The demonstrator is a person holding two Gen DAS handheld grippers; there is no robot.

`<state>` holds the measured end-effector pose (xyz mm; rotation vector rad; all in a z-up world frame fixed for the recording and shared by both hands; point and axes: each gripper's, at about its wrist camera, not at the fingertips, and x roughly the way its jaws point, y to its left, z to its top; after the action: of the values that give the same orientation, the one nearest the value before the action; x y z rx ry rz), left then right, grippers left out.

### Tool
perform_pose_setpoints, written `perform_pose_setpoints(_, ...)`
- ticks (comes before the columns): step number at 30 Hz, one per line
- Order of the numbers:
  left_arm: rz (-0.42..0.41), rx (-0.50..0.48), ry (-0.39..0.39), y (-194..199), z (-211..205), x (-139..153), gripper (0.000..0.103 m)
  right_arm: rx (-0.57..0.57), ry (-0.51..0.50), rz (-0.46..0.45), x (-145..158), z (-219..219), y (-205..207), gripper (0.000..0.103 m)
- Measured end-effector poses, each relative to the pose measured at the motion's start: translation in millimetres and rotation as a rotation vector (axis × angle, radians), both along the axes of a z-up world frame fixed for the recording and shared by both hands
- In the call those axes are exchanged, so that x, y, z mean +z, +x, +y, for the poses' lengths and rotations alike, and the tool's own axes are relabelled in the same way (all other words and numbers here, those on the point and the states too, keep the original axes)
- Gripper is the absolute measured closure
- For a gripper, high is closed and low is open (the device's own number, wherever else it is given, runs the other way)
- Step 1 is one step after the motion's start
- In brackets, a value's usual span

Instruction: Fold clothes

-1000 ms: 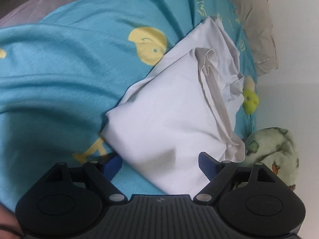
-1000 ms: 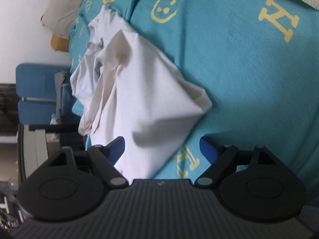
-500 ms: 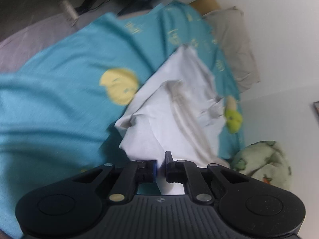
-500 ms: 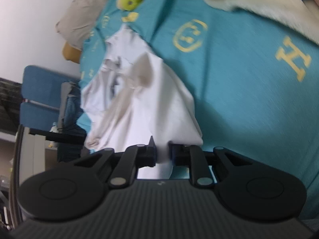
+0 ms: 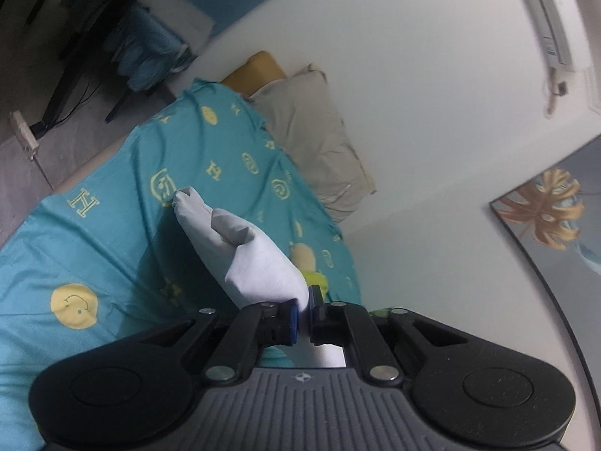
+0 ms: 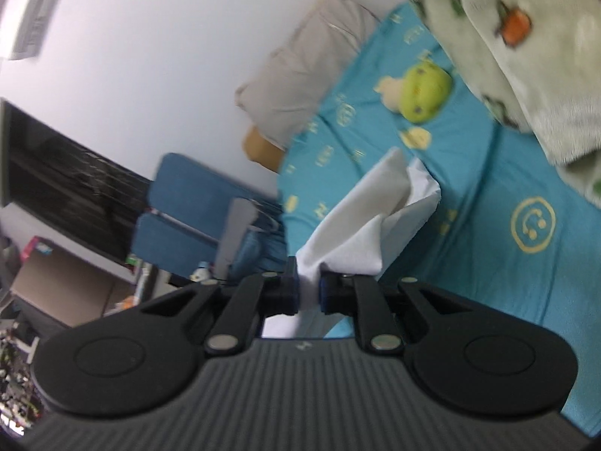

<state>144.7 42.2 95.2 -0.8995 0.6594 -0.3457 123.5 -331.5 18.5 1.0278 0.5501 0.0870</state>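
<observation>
A white garment (image 5: 248,259) hangs lifted above the teal bedsheet (image 5: 112,233), bunched into a drooping roll. My left gripper (image 5: 305,314) is shut on one of its edges, low in the left wrist view. In the right wrist view the same white garment (image 6: 372,225) stretches away from my right gripper (image 6: 308,293), which is shut on another edge. The cloth's far end dangles over the teal bedsheet (image 6: 488,203); the part between the two grippers is hidden.
A beige pillow (image 5: 315,139) lies at the head of the bed by the white wall. A green plush toy (image 6: 422,92) and a pale fleece blanket (image 6: 526,49) rest on the sheet. Blue chairs (image 6: 188,218), a dark screen and clutter stand beside the bed.
Both grippers were open over the flat garment, then shut on its edges. They have since lifted it off the sheet, and both views now tilt up toward the wall.
</observation>
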Motion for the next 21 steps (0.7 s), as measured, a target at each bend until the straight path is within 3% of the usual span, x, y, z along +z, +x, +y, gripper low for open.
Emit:
perform_pose_setpoints(6,0.009,-0.01,0.012,-56,6,2,0.097,0.032,-0.006,-0.024,13,1,-41,0.09)
perform_pose_setpoints(16,0.08,0.01,-0.045,-149,33,-24,0.097,0.05,0.031,0.045,-8,6,-93,0.09)
perform_pose_setpoints(21,0.11,0.026,-0.033,-155,34,-34,0.097,0.054,0.049,0.078,-20,7,-114,0.09)
